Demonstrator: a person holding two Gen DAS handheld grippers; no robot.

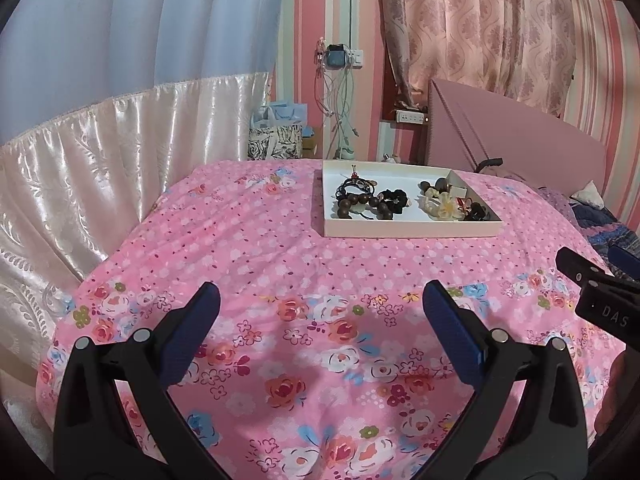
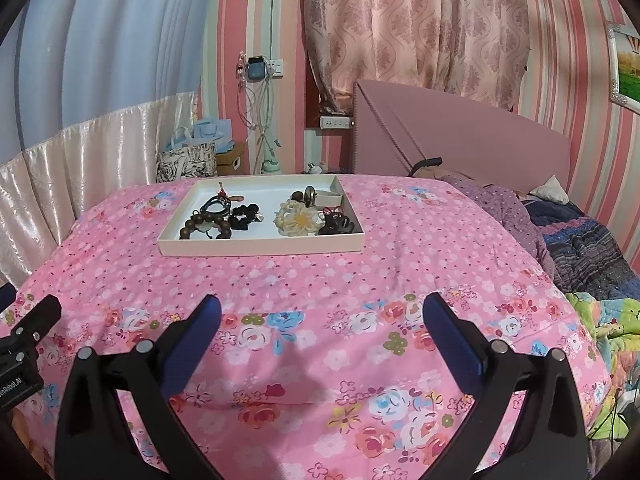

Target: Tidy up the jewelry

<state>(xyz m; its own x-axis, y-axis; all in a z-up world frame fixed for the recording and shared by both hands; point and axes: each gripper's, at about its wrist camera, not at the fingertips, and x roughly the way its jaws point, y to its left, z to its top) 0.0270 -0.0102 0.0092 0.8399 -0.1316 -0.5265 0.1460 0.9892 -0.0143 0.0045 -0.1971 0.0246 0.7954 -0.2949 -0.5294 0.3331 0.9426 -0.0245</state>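
Fingers, both grippers: left gripper (image 1: 321, 300) spread wide, nothing between the blue pads; right gripper (image 2: 322, 312) likewise spread and empty. Both hang low over the floral bedspread (image 1: 248, 264), well short of the work.

Tray (image 2: 260, 246): shallow white box lying flat on the bedspread, far ahead of both pairs of fingertips; ahead and rightward of the left pair, ahead and slightly leftward of the right pair.

Contents, left to right:
- Wooden bead bracelet (image 2: 206, 226): rigid beads on a cord, probably light, apt to roll; best pinched across a single bead or the cord.
- Black cords (image 2: 218, 204) and black scrunchie (image 2: 246, 216): soft, tangle-prone, touching the bracelet; likely to drag neighbours along.
- Cream flower piece (image 2: 298, 220): looks soft, petals easily crushed; grip at the edge.
- Small dark pieces (image 2: 336, 224) beside the right wall: type unclear.

Obstructions: tray walls limit a low approach. Rumpled bedding (image 2: 580, 248) lies rightward, well apart.
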